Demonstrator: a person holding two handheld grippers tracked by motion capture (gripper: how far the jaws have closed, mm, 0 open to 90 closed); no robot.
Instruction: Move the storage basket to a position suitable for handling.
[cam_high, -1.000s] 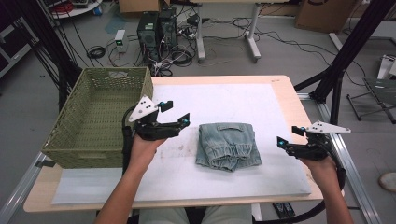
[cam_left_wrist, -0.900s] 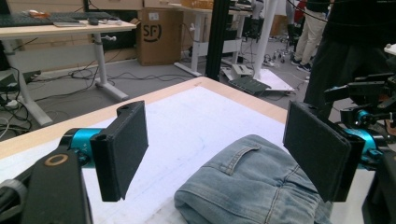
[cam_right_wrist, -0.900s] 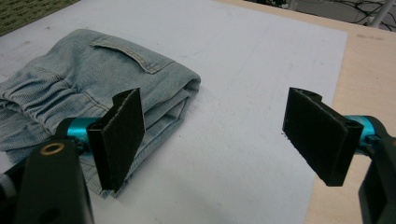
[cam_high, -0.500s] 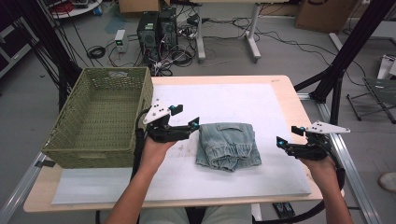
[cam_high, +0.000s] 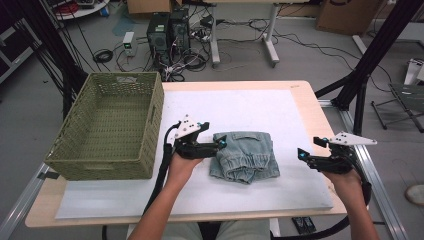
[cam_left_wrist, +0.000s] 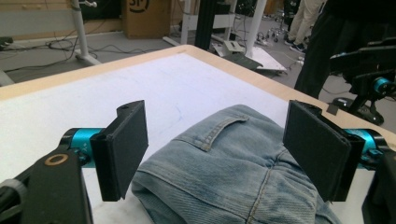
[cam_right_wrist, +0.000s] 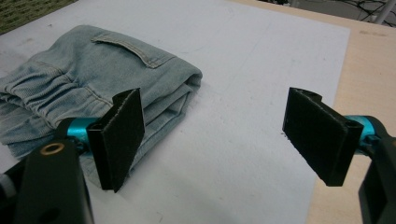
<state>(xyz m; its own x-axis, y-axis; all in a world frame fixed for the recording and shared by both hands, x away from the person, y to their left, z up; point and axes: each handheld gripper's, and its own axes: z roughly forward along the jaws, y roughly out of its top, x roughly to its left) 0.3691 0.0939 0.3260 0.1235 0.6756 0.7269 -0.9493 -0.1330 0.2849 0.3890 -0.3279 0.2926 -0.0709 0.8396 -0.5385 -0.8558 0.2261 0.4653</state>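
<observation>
- A green woven basket (cam_high: 107, 125) stands at the left side of the desk (cam_high: 300, 90), on the edge of the white mat (cam_high: 250, 107).
- Just right of the basket, the left gripper (cam_high: 220, 145) is held low over the mat and points to the right, at the left edge of the jeans (cam_high: 245, 155).
- In the left gripper view its jaws stand wide open, one on each side of the folded jeans (cam_left_wrist: 224, 172), and they hold nothing; the cloth lies between them, but whether a jaw touches it one cannot tell.
- The jeans are folded into a small pile in the middle of the mat, with a back pocket (cam_left_wrist: 212, 130) on top.
- To the right of the jeans, well apart from them, the right gripper (cam_high: 301, 154) hovers near the right edge of the mat and points to the left.
- In the right gripper view its jaws are also wide open and empty, over bare mat (cam_right_wrist: 243, 140), with the jeans (cam_right_wrist: 93, 88) lying beyond its left jaw.
</observation>
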